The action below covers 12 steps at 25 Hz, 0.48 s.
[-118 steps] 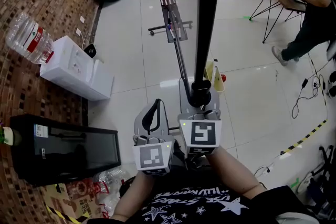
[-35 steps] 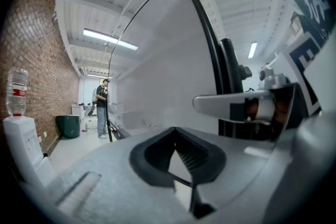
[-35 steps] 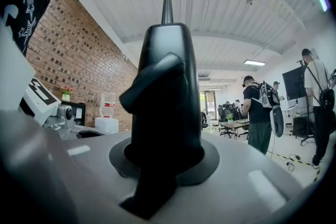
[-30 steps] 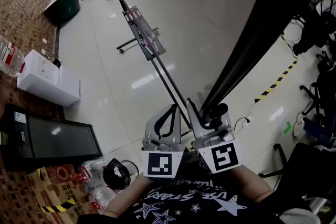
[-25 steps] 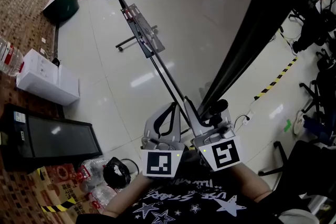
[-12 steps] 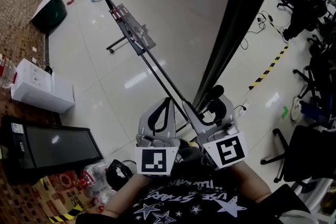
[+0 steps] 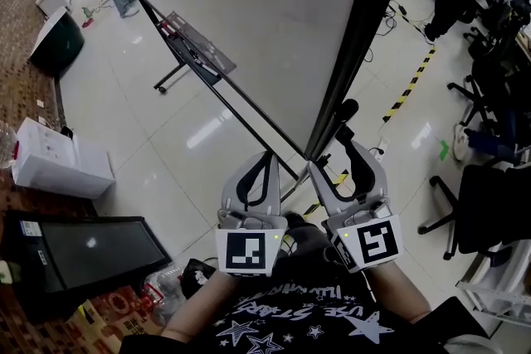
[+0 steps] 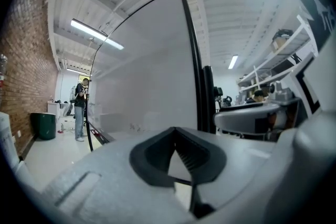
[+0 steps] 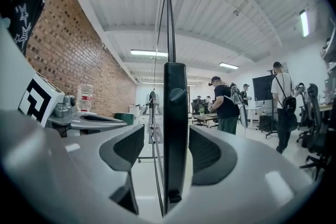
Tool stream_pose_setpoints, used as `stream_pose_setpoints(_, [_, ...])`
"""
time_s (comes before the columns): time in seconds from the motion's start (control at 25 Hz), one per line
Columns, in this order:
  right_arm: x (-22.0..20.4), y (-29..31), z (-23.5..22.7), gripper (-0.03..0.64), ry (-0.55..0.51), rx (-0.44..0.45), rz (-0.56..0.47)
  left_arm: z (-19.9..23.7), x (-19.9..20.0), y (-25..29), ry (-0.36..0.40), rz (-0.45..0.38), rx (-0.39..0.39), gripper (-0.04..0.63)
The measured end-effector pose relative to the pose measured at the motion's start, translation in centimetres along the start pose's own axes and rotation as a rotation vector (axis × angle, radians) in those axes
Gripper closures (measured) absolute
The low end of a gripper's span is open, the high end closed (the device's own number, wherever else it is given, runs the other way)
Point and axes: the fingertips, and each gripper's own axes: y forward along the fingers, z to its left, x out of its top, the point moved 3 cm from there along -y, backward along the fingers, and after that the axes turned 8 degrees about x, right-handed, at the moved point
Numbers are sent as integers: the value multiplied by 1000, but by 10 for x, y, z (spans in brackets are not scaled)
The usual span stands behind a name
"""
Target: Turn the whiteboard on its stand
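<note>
Whiteboard edge (image 9: 175, 128) stands untouched between right gripper's (image 7: 333, 156) just-opened fingers, floor (image 7: 158, 141) open ahead; left gripper's (image 7: 267, 155) fingers closed together.

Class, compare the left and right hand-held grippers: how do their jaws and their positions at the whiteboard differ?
The left hand-held gripper has its jaws together on nothing; on the right hand-held gripper they have just been opening and stand apart. The whiteboard has its black edge between the right one's jaws, untouched; the left one sits beside that edge. Both are grey.
</note>
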Motion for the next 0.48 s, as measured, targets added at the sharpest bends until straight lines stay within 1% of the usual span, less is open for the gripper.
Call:
stream_pose_setpoints(0.12, [-1,-10,6,357,-1,-36,10,3,1,-6,-1,-9,-18,589])
stream_pose_setpoints(0.2, [0,-10,15,360,-8,-35,5,7,1,-9,-1,-16,-26,589])
stream_pose_setpoints(0.28, [3,-6,26,414,-11,-18,-7,11,1,-13,-4,-21,-29,589])
stream_pose_setpoints(0.48, [19,13,55,506,-29,55,-63,23,5,-20,-1,-34,-23,589])
